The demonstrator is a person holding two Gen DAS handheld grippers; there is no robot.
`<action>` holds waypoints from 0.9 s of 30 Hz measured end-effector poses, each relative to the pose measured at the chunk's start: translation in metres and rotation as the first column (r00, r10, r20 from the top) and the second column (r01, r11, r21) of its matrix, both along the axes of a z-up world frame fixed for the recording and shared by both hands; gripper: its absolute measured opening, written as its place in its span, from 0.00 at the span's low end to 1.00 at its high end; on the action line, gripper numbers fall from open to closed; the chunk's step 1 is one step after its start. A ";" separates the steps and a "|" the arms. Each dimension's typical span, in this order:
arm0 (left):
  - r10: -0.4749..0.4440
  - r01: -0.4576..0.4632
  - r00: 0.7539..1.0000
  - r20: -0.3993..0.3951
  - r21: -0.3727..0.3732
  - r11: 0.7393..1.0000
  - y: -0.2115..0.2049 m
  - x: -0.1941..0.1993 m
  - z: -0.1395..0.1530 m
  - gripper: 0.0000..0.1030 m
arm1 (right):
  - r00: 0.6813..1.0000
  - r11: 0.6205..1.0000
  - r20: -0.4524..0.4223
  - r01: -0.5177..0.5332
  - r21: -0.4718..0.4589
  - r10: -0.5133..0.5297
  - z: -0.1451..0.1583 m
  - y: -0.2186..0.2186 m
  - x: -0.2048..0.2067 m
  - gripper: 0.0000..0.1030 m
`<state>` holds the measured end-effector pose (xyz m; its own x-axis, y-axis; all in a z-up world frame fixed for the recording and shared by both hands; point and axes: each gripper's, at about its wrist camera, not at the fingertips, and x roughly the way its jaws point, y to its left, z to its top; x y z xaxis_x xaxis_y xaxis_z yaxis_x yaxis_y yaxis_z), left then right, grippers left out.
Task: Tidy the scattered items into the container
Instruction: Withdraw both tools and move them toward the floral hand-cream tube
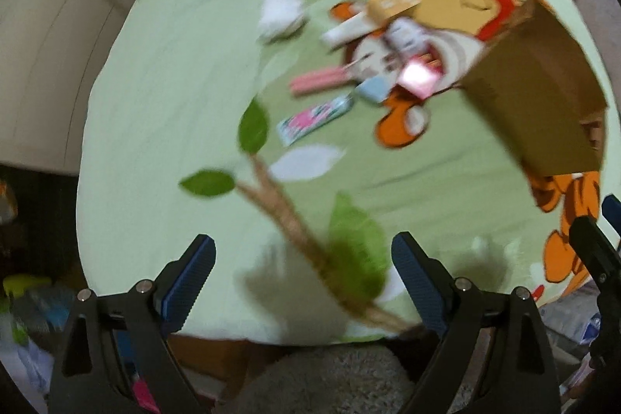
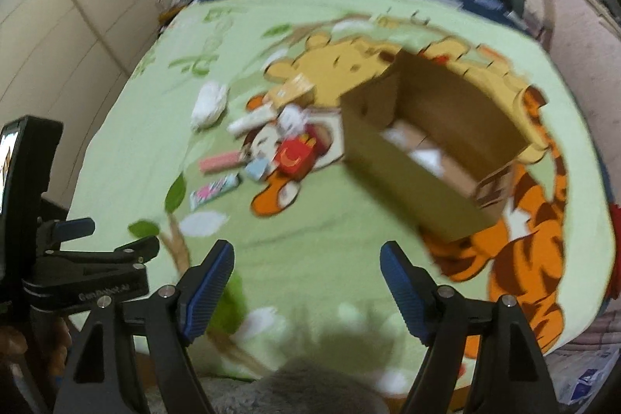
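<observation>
Green bedcover (image 2: 318, 227) with cartoon bear and tiger prints fills both views, and all the things lie on it. Both pictures are blurred, so small details are hard to read.

An open cardboard box (image 2: 411, 177) stands on the cover, and I take it as the landmark. Some pale sheets lie on its bottom. Just left of the box is a red carton (image 2: 291, 158) with a yellow arch mark. Touching or nearly touching this carton on its left is a small light-blue item (image 2: 258, 168). Further left of the box lie a pink flat pack (image 2: 219, 161) and a pink-and-green packet (image 2: 213, 193), near each other. Behind them, also left of the box, I see a white tube-like thing (image 2: 252, 121), a tan small box (image 2: 293, 90) and a white crumpled lump (image 2: 209, 103).

Both grippers hang over the near edge of the bed, well apart from the box and from every scattered item. The right gripper (image 2: 306, 282) has its blue-padded fingers spread wide with nothing between them. The left gripper (image 1: 302, 278) is also spread and carries nothing.
</observation>
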<state>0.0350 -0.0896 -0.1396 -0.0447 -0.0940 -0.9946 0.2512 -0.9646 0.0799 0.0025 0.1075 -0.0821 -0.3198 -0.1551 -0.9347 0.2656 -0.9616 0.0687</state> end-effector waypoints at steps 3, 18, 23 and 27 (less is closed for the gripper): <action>0.032 -0.031 0.999 0.034 -0.008 0.999 -0.019 0.012 -0.017 0.90 | 0.998 0.999 0.048 -0.036 0.016 0.035 -0.024 -0.017 0.002 0.81; -0.261 0.262 0.963 -0.065 0.015 0.965 -0.024 -0.039 -0.106 0.90 | 0.973 0.996 0.217 0.085 0.002 -0.083 -0.115 -0.031 -0.018 0.86; -0.566 0.561 0.820 -0.085 -0.080 0.824 0.005 -0.075 -0.157 0.90 | 0.978 0.993 0.171 0.114 0.022 -0.116 -0.121 -0.032 -0.021 0.86; -0.672 0.667 0.737 -0.068 -0.083 0.740 0.012 -0.094 -0.188 0.90 | 0.980 0.991 0.142 0.132 0.038 -0.136 -0.127 -0.033 -0.023 0.86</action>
<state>-0.0586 -0.0777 -0.3275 -0.2010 -0.0556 -0.9780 -0.4502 -0.8815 0.1426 -0.0202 0.0749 -0.2090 -0.1977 -0.0931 -0.9758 0.1233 -0.9899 0.0694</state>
